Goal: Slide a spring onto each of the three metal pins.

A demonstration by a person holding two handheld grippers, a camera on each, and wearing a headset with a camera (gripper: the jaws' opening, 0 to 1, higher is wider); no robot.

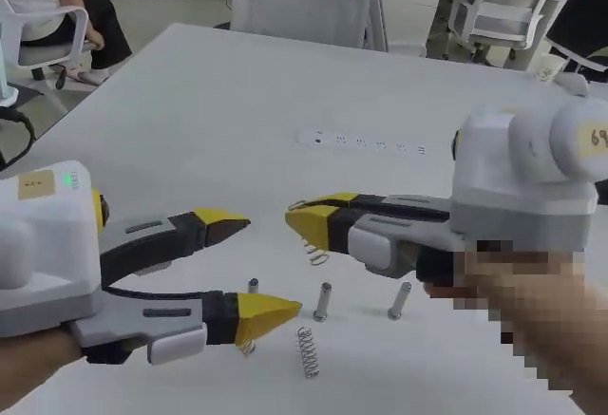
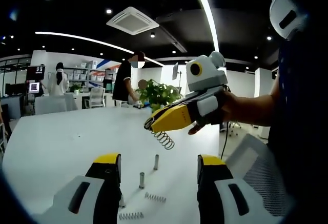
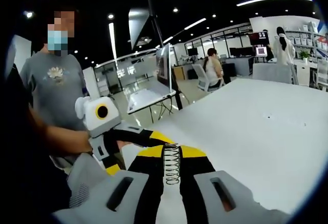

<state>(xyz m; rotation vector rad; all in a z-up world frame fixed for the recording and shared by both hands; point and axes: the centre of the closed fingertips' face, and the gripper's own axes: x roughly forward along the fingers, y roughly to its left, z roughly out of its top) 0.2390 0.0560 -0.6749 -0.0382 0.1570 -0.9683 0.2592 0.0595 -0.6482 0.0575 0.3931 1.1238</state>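
Observation:
Three short metal pins [image 1: 254, 286] [image 1: 323, 301] [image 1: 400, 301] stand upright on the white table [image 1: 237, 121]. My right gripper [image 1: 302, 219] is shut on a small spring [image 1: 318, 255], which dangles from its yellow tips above the pins. In the right gripper view the spring [image 3: 172, 165] sits pinched between the jaws of the right gripper [image 3: 172, 149]. My left gripper [image 1: 261, 268] is open, its jaws either side of the leftmost pin and holding nothing. One loose spring [image 1: 307, 350] lies in front of the middle pin; another spring [image 1: 247, 347] peeks from under the left gripper's lower jaw.
A flush socket strip [image 1: 361, 141] is set into the table beyond the grippers. Grey office chairs [image 1: 299, 11] stand along the far edge. A seated person [image 1: 57, 7] is at the back left. In the left gripper view two springs [image 2: 155, 197] [image 2: 131, 216] lie near the pins [image 2: 141, 180].

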